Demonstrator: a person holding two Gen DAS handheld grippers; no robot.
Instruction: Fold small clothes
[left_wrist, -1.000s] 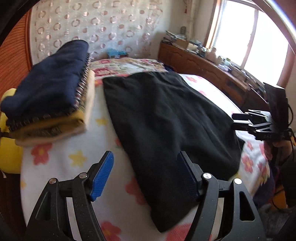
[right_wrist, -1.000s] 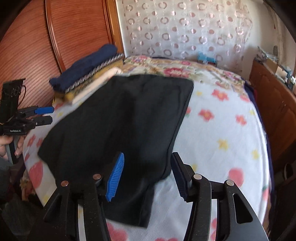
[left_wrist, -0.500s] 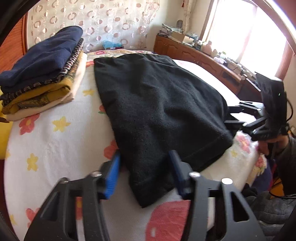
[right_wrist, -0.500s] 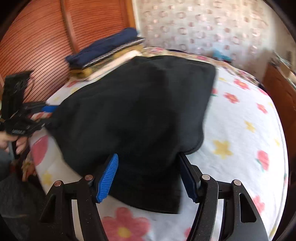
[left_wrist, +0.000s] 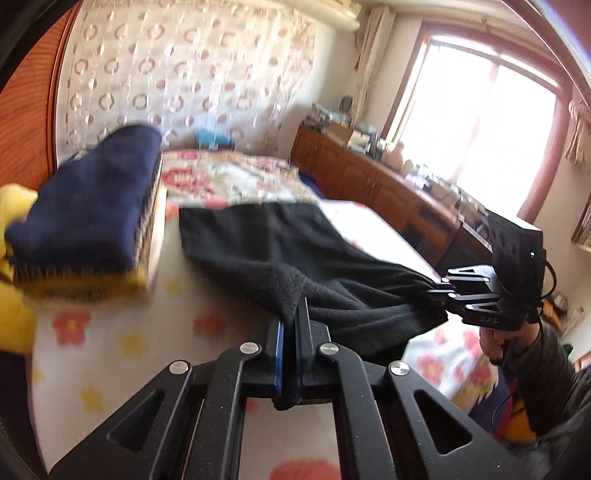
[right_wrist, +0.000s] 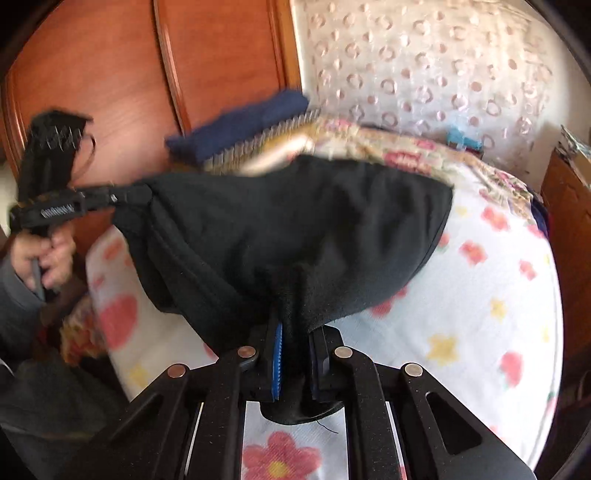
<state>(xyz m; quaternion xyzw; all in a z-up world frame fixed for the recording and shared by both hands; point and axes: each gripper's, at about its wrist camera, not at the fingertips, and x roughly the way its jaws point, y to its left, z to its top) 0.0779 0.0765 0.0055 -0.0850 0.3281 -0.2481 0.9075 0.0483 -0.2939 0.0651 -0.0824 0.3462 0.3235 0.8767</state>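
Note:
A black garment (left_wrist: 295, 251) lies across the flowered bed, its near edge raised off the sheet. My left gripper (left_wrist: 291, 314) is shut on one near corner, with fabric bunched between its blue pads. In the right wrist view the same black garment (right_wrist: 295, 221) hangs from my right gripper (right_wrist: 295, 328), whose jaws are closing, its pads pressing a thick fold of the cloth. Each view shows the other tool pinching the garment: the right gripper (left_wrist: 437, 288) at the far right, the left gripper (right_wrist: 144, 195) at the left. The far edge still rests on the bed.
A stack of folded clothes (left_wrist: 92, 206), navy on top, sits on the bed (left_wrist: 110, 332) left of the garment, also seen as a stack (right_wrist: 240, 129). A wooden sideboard (left_wrist: 388, 184) runs along the window. A wooden wardrobe (right_wrist: 110, 74) stands behind. A hand (right_wrist: 48, 258) grips the left tool.
Both grippers went from open astride the garment's near edge to closed on it. They have risen, lifting that edge off the sheet.

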